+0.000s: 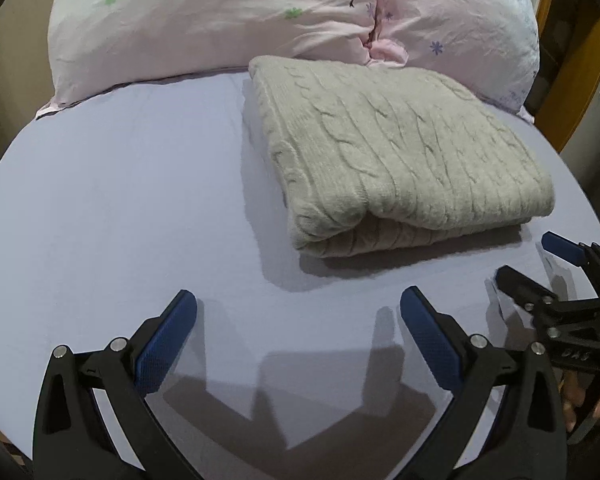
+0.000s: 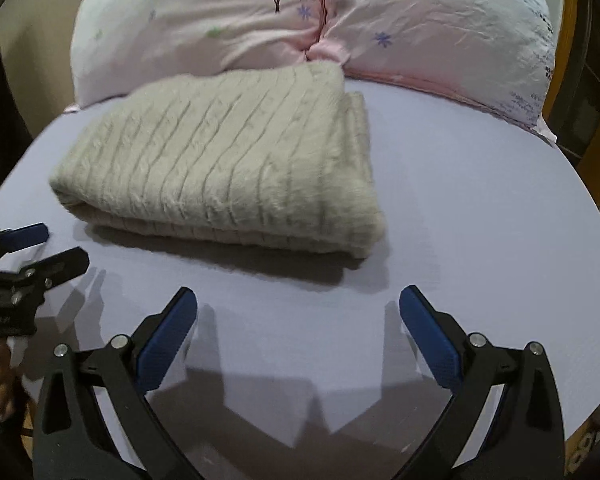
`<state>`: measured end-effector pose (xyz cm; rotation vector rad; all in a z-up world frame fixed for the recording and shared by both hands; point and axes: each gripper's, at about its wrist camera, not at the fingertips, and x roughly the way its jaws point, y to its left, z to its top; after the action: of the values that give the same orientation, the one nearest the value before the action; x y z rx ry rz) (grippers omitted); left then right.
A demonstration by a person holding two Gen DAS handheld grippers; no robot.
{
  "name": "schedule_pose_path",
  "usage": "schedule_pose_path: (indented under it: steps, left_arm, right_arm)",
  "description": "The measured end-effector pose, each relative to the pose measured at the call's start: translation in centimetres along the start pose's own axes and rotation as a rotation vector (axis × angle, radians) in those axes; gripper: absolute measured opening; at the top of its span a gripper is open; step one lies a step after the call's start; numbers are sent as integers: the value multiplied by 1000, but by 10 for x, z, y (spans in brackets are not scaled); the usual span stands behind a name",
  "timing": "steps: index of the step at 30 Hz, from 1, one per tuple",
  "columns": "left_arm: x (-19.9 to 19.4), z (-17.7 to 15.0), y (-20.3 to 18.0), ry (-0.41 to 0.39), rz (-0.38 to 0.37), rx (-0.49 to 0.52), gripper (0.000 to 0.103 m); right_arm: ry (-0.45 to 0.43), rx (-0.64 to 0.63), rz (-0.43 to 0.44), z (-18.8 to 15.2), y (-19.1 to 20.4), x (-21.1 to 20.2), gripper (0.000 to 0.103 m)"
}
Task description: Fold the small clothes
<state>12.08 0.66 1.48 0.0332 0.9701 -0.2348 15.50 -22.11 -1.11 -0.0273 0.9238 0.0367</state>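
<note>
Since the grey cable-knit sweater (image 1: 396, 148) already lies as a thick, compact rectangle on the lilac sheet (image 1: 120, 208), its far edge close up to the pink flowered pillows (image 1: 220, 12), I judge the folding itself nearly or wholly done, and the step in hand to be checking and tidying the bundle. At the near end the layers show stacked, the upper one rolling over a ribbed lower one, and that rounded fold looks loose enough to spring open if I drag it. My left gripper (image 1: 298, 312) hangs above bare sheet just short of the sweater's near edge, its blue pads wide apart and holding nothing; my right gripper (image 2: 298, 312) sits likewise, spread and empty, with the sweater ahead and to its left. Each shows in the other's view, off to the side, also parted. If a last touch is needed, I would come in low from both near corners together, press the top layer flat rather than pinch it, and keep the knit from snagging on the pad tips.
</note>
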Motion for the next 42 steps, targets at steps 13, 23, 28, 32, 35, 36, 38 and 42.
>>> schedule_pose_path:
  steps: [13, 23, 28, 32, 35, 36, 38, 42]
  left_arm:
    - [5, -1, -10, -17, 65, 48, 102]
    - [6, -1, -9, -20, 63, 54, 102]
    - [6, -1, -9, -20, 63, 55, 102]
    - [6, -1, -9, -20, 62, 55, 102]
    - [6, -1, -9, -20, 62, 56, 102]
    - [6, -1, -9, -20, 62, 56, 102]
    - [6, -1, -9, -20, 62, 56, 102]
    - [6, -1, -9, -20, 61, 56, 102]
  right_arm:
    - [-11, 5, 2, -3, -1, 0, 101]
    - [-11, 4, 2, -3, -2, 0, 101]
    - [-11, 4, 2, -2, -1, 1, 101]
    - [-11, 4, 2, -2, -1, 1, 101]
    - [-12, 5, 1, -2, -1, 1, 101]
    - [-12, 5, 1, -2, -1, 1, 101]
    - [-12, 5, 1, -2, -1, 1, 101]
    - [-12, 5, 1, -2, -1, 1, 101]
